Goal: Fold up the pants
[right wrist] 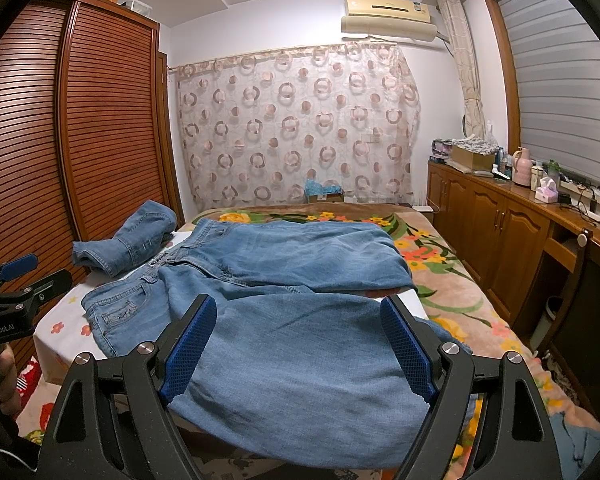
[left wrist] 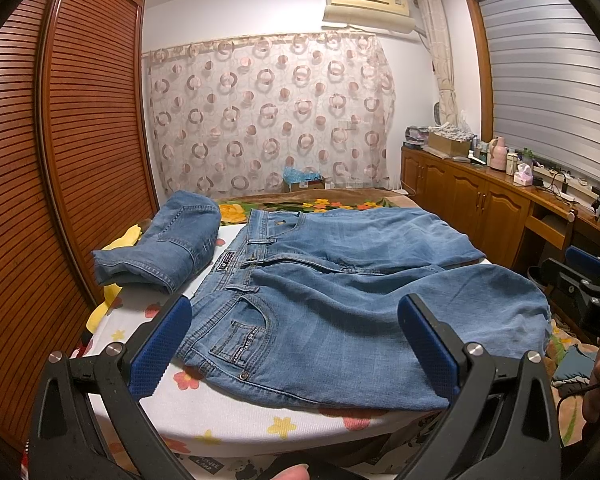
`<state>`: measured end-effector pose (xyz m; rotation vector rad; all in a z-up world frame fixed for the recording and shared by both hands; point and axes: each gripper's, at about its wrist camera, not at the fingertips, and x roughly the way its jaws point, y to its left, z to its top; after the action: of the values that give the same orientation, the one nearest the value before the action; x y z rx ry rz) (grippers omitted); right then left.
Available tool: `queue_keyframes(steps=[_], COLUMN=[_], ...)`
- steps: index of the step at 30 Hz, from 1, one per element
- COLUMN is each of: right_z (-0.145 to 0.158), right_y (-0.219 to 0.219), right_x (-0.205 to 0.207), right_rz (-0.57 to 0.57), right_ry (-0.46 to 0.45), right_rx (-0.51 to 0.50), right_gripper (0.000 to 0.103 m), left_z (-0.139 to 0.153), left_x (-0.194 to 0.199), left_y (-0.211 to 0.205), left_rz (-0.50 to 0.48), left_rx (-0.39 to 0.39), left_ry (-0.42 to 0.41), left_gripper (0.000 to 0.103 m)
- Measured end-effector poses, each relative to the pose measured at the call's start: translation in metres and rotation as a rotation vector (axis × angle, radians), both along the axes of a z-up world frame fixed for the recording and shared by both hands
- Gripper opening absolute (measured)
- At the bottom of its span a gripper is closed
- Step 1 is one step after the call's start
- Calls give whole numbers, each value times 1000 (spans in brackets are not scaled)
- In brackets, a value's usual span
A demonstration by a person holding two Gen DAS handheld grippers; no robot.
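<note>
Jaws spread wide and empty on both grippers: the left gripper (left wrist: 296, 344) hovers level over the waist end of the jeans (left wrist: 340, 292), the right gripper (right wrist: 300, 344) over the near leg. Those jeans lie flat on the floral bed (right wrist: 452, 280), beside an already folded pair (left wrist: 164, 248).

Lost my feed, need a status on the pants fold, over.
Left tool open, right tool open, both empty. Jeans spread on the bed, legs doubled back. Second folded pair beside the waistband, apart.
</note>
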<state>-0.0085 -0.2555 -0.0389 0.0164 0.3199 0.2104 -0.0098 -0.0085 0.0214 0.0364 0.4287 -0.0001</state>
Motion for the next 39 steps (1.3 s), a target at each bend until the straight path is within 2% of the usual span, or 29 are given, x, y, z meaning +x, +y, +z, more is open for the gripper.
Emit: queue_keyframes(steps=[23,31,39], right_z=[-5,-17,-14], right_y=[-1,-16,-23], right_x=[4,18,25], right_rz=[5,-16,-59], right_ry=[25,89,135], right_rx=[-12,-27,-39], right_gripper=[85,85,85], left_z=[2,-19,-42], left_x=[-1,16,33], left_y=[-1,8,27], left_rz=[1,-11,-17], left_rx=[6,20,14], left_ry=[21,101,146], left_gripper=[103,103,103])
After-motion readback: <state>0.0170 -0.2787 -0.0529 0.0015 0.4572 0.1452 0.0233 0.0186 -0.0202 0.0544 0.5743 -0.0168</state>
